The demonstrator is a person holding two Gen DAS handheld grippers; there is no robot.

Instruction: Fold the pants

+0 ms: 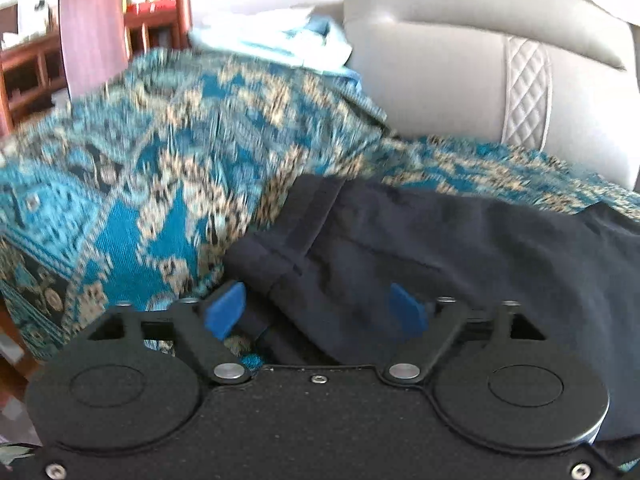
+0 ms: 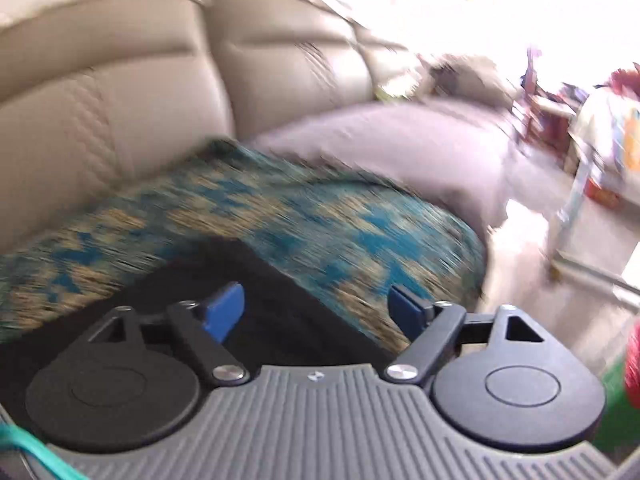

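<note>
The pants (image 1: 420,248) are dark navy, almost black, and lie in a soft heap on a teal-and-gold patterned blanket (image 1: 160,168) spread over the seat of a pale leather sofa (image 1: 460,68). From the left wrist view a hemmed edge with a stitched band runs diagonally across the cloth, and broad folds and shallow creases spread away to the right. The left gripper (image 1: 316,312) sits low over that hemmed end, its blue fingers (image 1: 226,310) spread wide apart with the fabric lying between and beneath them, not pinched. The right gripper (image 2: 318,312) is likewise held open, one blue finger above the dark cloth (image 2: 280,300) and the other above the blanket beside it; this view is heavily blurred, so fabric detail there cannot be made out.
</note>
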